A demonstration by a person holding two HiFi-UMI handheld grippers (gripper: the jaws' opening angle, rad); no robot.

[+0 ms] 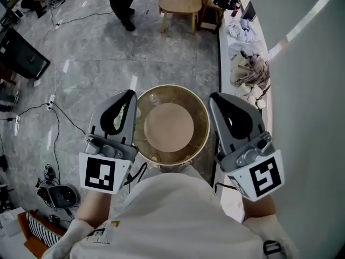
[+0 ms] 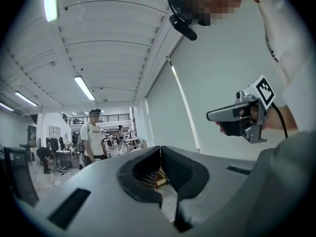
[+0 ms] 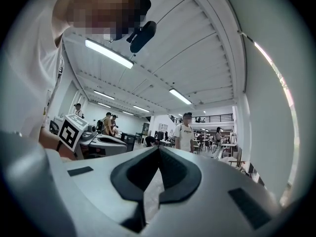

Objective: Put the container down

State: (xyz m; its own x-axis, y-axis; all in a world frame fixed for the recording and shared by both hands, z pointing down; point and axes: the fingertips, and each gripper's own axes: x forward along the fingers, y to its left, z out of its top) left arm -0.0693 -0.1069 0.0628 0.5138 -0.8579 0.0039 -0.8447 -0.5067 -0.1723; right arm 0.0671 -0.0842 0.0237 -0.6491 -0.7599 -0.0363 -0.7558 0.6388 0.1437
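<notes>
Round translucent tan plastic container point(image 1: 170, 125) looks light, stiff and slick: you seem to squeeze its sides between left gripper point(image 1: 128, 95) and right gripper point(image 1: 214, 98), both jaws closed on nothing.

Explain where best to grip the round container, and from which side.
Probably the rim of the container, pinched from above: it stands upright, seemingly open-topped, and looks too wide for jaws. Left gripper flanks its left edge, right gripper its right.

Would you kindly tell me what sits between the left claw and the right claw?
The round container sits there, with the left claw and the right claw close beside its rim; the head view shows this.
</notes>
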